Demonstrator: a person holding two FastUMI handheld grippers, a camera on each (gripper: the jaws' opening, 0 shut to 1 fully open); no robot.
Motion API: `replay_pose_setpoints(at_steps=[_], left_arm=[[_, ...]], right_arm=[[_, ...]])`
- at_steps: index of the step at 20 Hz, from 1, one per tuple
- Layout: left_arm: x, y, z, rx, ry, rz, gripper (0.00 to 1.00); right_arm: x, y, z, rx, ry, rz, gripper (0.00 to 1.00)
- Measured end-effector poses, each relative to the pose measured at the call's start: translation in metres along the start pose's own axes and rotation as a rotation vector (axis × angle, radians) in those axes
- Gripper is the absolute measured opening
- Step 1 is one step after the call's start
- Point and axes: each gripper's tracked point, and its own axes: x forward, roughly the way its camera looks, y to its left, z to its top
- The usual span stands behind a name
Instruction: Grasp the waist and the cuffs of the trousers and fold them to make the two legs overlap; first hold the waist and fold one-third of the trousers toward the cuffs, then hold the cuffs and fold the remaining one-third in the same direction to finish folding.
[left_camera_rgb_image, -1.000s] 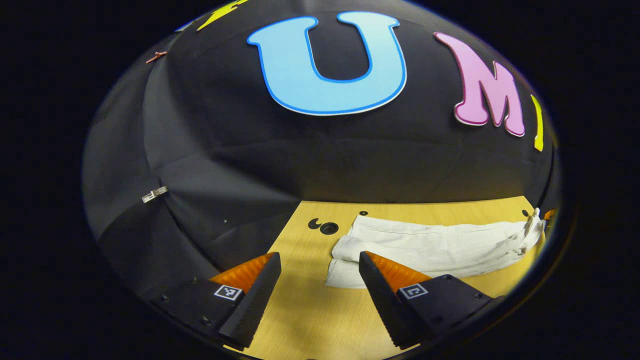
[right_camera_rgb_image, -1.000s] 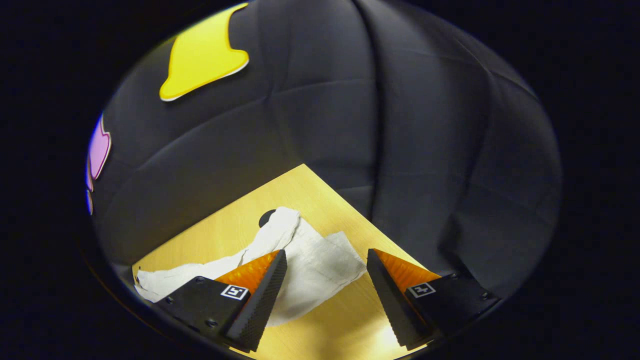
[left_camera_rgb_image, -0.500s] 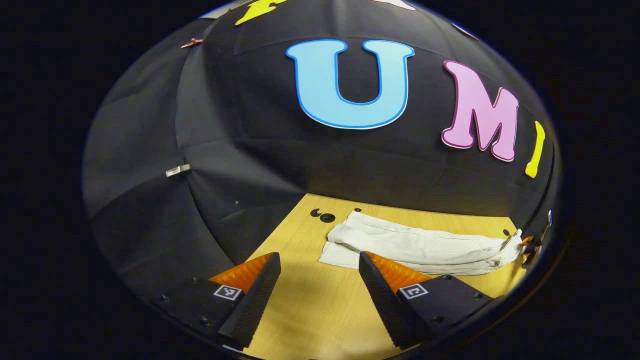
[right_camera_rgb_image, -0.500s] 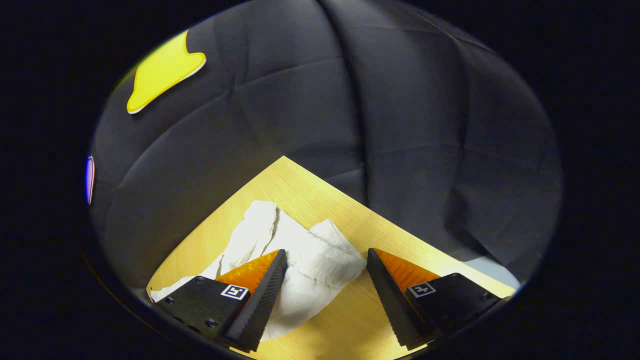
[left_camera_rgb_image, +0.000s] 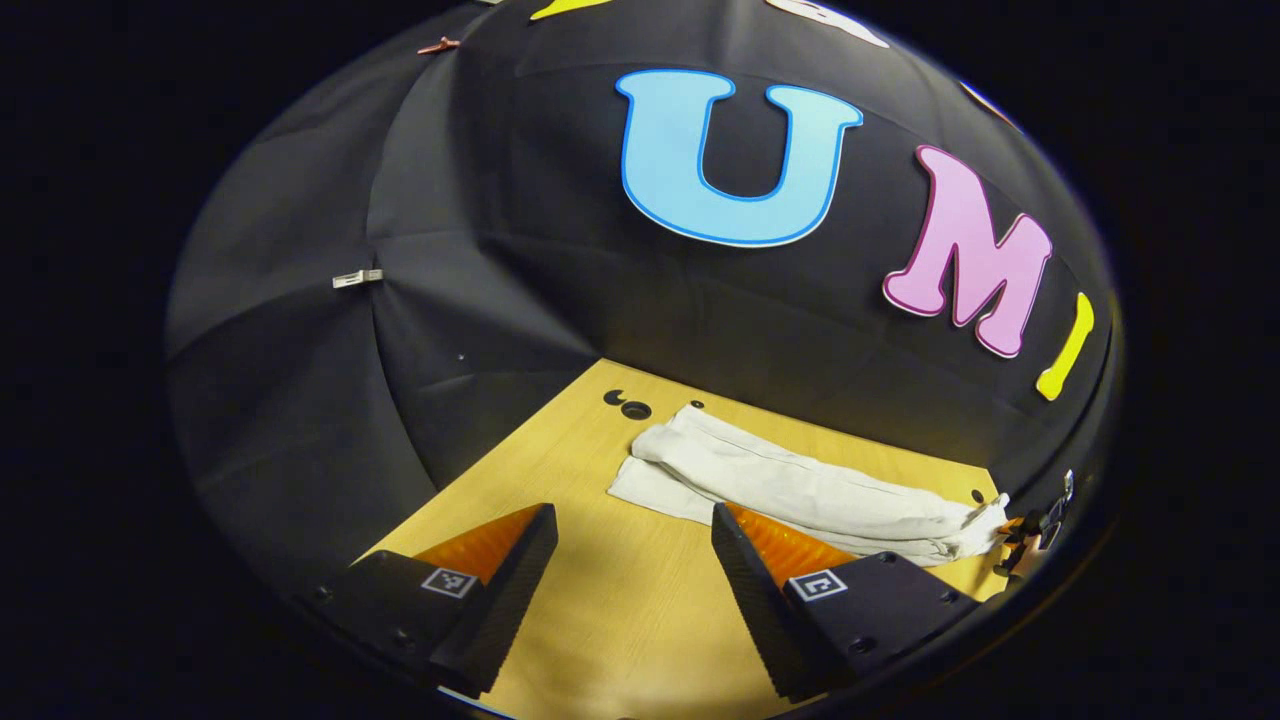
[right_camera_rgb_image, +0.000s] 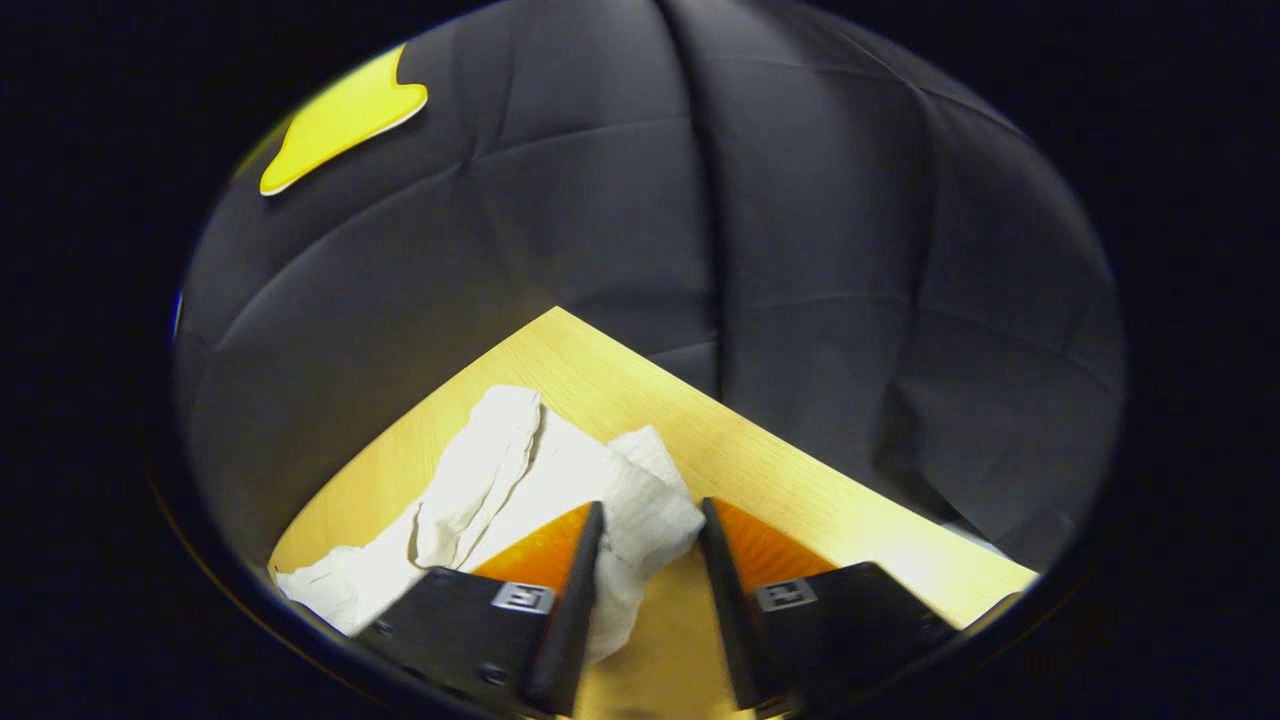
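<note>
- Markings: each finger of the left gripper (left_camera_rgb_image: 630, 525) and the right gripper (right_camera_rgb_image: 650, 520) carries a small square black-and-white coded tag; no readable writing or brand on any item.
- Trousers (left_camera_rgb_image: 790, 490): pale cloth, laid long and flat on the wooden table (left_camera_rgb_image: 620, 610), legs overlapped.
- Left gripper: jaws wide apart, holding nothing, bare table between them. The trousers lie ahead and to the right; one finger hides part of their near edge.
- Right gripper: jaws narrowed to a slim gap; a bunched end of the trousers (right_camera_rgb_image: 560, 480) lies between and ahead of the fingertips. Whether both fingers press the cloth cannot be told.
- Hidden or unclear: the right gripper's fingers are motion-blurred, and one covers part of the cloth. In the left gripper view, the trousers' far end meets a small blurred object (left_camera_rgb_image: 1030, 530) at the rim.
- Table: small dark holes (left_camera_rgb_image: 628, 405) beyond the trousers' near end.
</note>
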Motion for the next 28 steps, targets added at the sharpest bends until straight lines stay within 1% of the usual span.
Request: replay_pose_setpoints(at_steps=[2, 3, 4, 5, 6, 7, 8, 10, 11, 12, 16, 19, 20, 21, 24, 26, 28], left_arm=[[0.001, -0.004, 0.0, -0.007, 0.003, -0.017, 0.97], [0.002, -0.004, -0.001, -0.011, 0.002, -0.02, 0.97], [0.002, -0.003, 0.0, -0.01, 0.002, -0.02, 0.97], [0.002, -0.004, -0.002, -0.005, 0.002, -0.025, 0.97], [0.002, -0.006, -0.003, 0.004, 0.005, -0.029, 0.97], [0.002, -0.008, -0.006, 0.014, 0.01, -0.039, 0.97], [0.002, -0.011, -0.009, 0.023, 0.018, -0.048, 0.97], [0.0, -0.012, -0.016, 0.051, 0.034, -0.058, 0.97], [-0.001, -0.013, -0.018, 0.07, 0.035, -0.058, 0.97], [-0.003, -0.013, -0.019, 0.087, 0.037, -0.06, 0.97], [-0.01, -0.014, -0.029, 0.106, 0.059, -0.079, 0.97], [-0.011, -0.01, -0.029, 0.098, 0.057, -0.092, 0.97], [-0.011, -0.009, -0.029, 0.093, 0.059, -0.094, 0.97], [-0.011, -0.007, -0.03, 0.09, 0.065, -0.097, 0.97], [-0.016, -0.008, -0.036, 0.098, 0.094, -0.142, 0.97], [-0.018, -0.008, -0.041, 0.103, 0.108, -0.168, 0.97], [-0.018, -0.005, -0.048, 0.123, 0.119, -0.182, 0.97]], right_arm=[[0.0, 0.004, -0.001, 0.021, 0.032, 0.01, 0.42], [-0.005, 0.007, -0.002, 0.037, 0.056, 0.021, 0.42], [-0.006, 0.01, -0.001, 0.051, 0.06, 0.025, 0.29], [0.001, 0.011, -0.004, 0.046, 0.069, 0.04, 0.19], [-0.004, 0.01, -0.003, 0.028, 0.07, 0.048, 0.12], [-0.005, 0.01, -0.001, 0.001, 0.068, 0.054, 0.1], [-0.007, 0.009, 0.003, -0.041, 0.047, 0.052, 0.1], [-0.014, 0.014, 0.022, -0.17, -0.038, 0.074, 0.09], [-0.019, 0.02, 0.031, -0.217, -0.062, 0.091, 0.09], [-0.022, 0.023, 0.037, -0.239, -0.078, 0.108, 0.09], [-0.039, 0.053, 0.064, -0.268, -0.165, 0.18, 0.09], [-0.062, 0.08, 0.08, -0.344, -0.231, 0.239, 0.09], [-0.078, 0.089, 0.082, -0.369, -0.26, 0.262, 0.09], [-0.09, 0.091, 0.091, -0.387, -0.279, 0.287, 0.09], [-0.122, 0.094, 0.109, -0.426, -0.325, 0.346, 0.08], [-0.14, 0.097, 0.117, -0.432, -0.335, 0.385, 0.08], [-0.147, 0.097, 0.121, -0.408, -0.319, 0.461, 0.08]])
